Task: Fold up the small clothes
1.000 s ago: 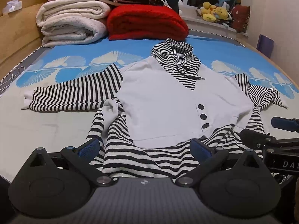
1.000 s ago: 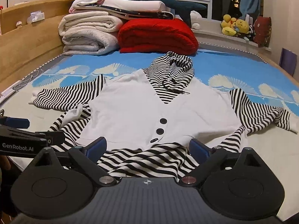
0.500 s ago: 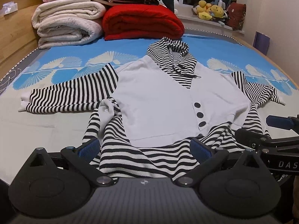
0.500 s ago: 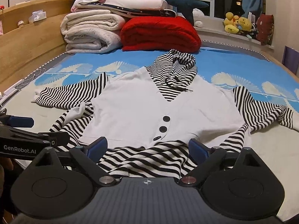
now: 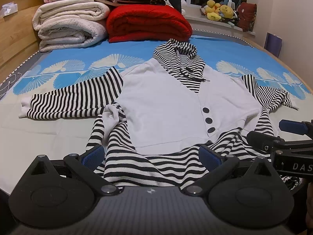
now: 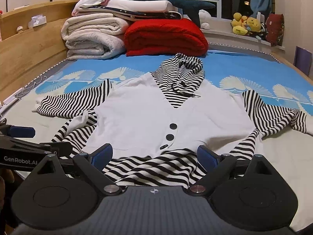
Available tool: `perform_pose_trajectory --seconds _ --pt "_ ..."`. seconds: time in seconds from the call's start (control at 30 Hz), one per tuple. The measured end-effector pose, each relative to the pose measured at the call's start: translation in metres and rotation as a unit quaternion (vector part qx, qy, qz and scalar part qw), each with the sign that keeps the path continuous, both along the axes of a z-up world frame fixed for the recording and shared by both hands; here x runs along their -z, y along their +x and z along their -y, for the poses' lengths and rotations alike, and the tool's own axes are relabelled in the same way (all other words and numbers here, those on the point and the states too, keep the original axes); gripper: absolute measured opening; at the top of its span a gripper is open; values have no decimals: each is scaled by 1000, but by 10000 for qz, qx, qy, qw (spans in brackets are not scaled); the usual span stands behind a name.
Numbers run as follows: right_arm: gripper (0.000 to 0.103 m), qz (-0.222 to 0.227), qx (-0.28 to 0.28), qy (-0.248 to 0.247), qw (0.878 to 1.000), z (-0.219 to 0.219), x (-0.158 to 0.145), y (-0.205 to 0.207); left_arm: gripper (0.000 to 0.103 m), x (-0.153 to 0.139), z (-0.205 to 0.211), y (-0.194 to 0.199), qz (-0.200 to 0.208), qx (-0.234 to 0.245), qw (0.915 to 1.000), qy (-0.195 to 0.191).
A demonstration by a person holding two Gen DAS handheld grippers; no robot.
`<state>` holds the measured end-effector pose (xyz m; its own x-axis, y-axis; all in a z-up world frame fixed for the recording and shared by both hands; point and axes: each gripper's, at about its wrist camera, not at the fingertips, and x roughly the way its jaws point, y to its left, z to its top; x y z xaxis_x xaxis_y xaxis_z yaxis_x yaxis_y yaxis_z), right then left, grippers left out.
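1. In the upper left of your view sit rolled cream blankets (image 6: pixel 92 37).
2. Just beside them, at upper centre, you see a folded red blanket (image 6: pixel 166 37).
3. In the upper right you find yellow plush toys (image 6: pixel 245 25).

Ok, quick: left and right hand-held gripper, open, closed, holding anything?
Left hand-held gripper: open, holding nothing, its fingers on either side of the striped hem.
Right hand-held gripper: open, holding nothing, over the same hem.
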<state>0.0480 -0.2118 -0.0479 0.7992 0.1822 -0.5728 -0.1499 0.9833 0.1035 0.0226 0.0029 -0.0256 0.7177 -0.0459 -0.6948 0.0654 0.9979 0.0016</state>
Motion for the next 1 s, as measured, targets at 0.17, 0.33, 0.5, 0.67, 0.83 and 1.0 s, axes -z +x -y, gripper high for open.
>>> perform_pose_trajectory --seconds 0.17,0.33,0.5,0.67,0.83,1.0 --pt "94 -12 54 7 10000 1 1 1 102 0 0 0 -1 -2 10000 2" --pt "94 33 27 22 10000 1 1 1 102 0 0 0 1 5 10000 6" --pt "94 146 117 -99 9998 -1 1 0 102 0 0 0 -1 5 10000 4" --pt "94 82 140 20 9999 2 1 1 102 0 0 1 -1 0 10000 1" --pt "93 144 154 -40 9998 0 0 0 102 -4 -3 -1 93 3 9999 -49" --pt "82 472 848 -64 9953 29 -17 3 49 -19 -33 9 218 -133 9989 -384"
